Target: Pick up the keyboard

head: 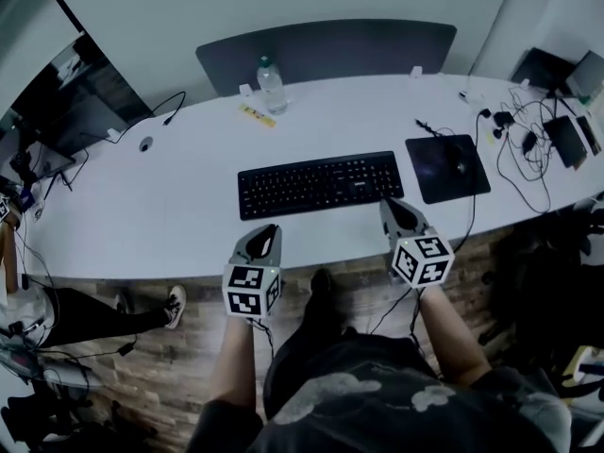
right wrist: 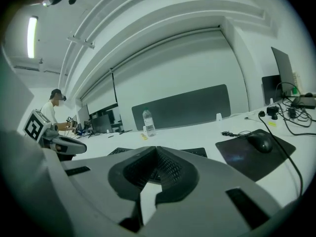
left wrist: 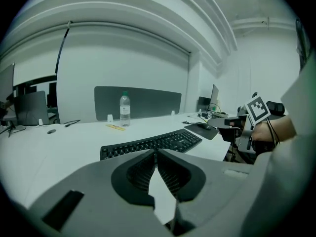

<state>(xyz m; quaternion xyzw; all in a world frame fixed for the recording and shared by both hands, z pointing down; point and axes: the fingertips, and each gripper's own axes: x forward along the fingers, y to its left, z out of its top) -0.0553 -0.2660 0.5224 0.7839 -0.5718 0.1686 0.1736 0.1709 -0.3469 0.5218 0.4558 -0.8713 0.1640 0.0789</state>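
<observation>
Left gripper (left wrist: 156, 154): jaws pressed together at the tips with nothing between them. It hangs over the table's near edge, just short of the keyboard's front left corner and apart from it.
Right gripper (right wrist: 155, 151): jaws also closed tip to tip, empty. The tip is right by the keyboard's front right corner (can't tell if it touches).
Keyboard (head: 319, 183): black, lying flat mid-desk on the white table (head: 170, 215), slightly angled. It sits just beyond the two grippers and is not lifted.
Mouse pad (head: 447, 166): dark, just right of the keyboard, with a mouse (head: 461, 167) on it and the mouse cord trailing toward the near edge.
Water bottle (head: 272, 85): upright, well behind the keyboard, near the grey divider panel (head: 330, 50).
Yellow strip (head: 256, 114): flat on the table just beside the bottle (too small to tell what it is).
Cables (head: 524, 144): a loose tangle at the table's right end, among dark devices.
Monitor (head: 75, 92): at the far left end of the table.
Shoe (head: 175, 305): someone else's leg and shoe on the floor at the left, under the table edge.
</observation>
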